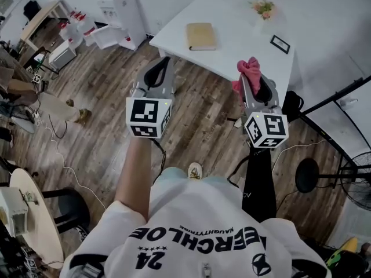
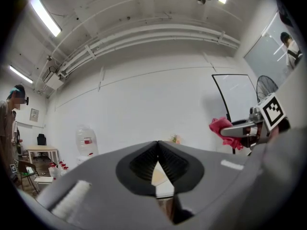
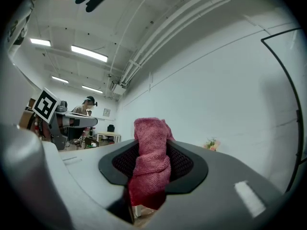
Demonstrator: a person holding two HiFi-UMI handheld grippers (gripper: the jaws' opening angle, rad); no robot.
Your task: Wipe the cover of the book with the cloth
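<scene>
A tan book (image 1: 200, 36) lies shut on the white table (image 1: 232, 51) at the far side of the head view. My right gripper (image 1: 253, 81) hangs short of the table's near edge, shut on a bunched pink-red cloth (image 1: 249, 68). In the right gripper view the cloth (image 3: 151, 159) stands up between the jaws and hangs below them. My left gripper (image 1: 164, 60) is level with it to the left, over the wooden floor. Its pads (image 2: 144, 163) meet at the tip with nothing between them. The left gripper view shows the cloth (image 2: 219, 126) off to the right.
A small vase of flowers (image 1: 264, 8) and a black-framed card (image 1: 280, 43) stand on the table's right part. A water dispenser (image 1: 119, 4) is at the back left, a round table (image 1: 35, 213) at the lower left, a fan (image 1: 360, 181) and black stands on the right. Cables lie on the floor.
</scene>
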